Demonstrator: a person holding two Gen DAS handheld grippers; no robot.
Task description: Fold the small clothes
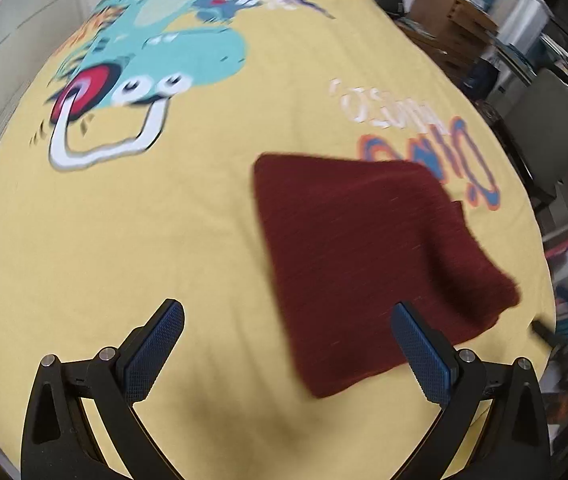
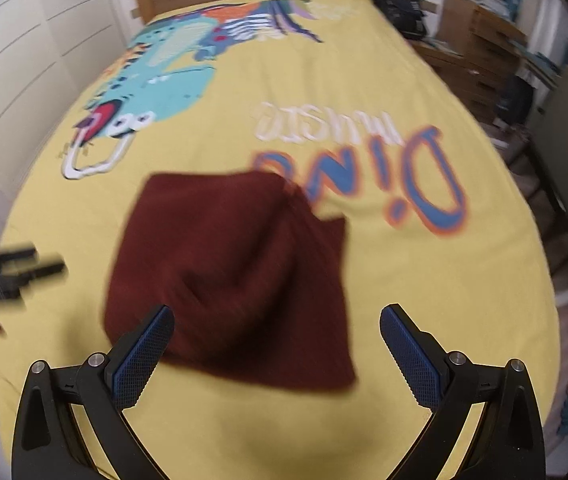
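well, both jaws gape wide, holding nothing. the left gripper (image 1: 288, 354) has the folded maroon garment (image 1: 368, 264) at its two o'clock on the yellow bedspread (image 1: 164, 240); the right gripper (image 2: 278, 354) sits nearer, garment at eleven o'clock.

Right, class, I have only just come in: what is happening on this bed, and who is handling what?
A person with a gripper in each hand is folding small clothes on a bed covered by a yellow dinosaur blanket. The dark red garment lies in a folded, roughly square shape on the blanket. The left gripper and right gripper both stand open above it, with nothing between their fingers. Neither holds the cloth at this moment. The pictures are blurred.
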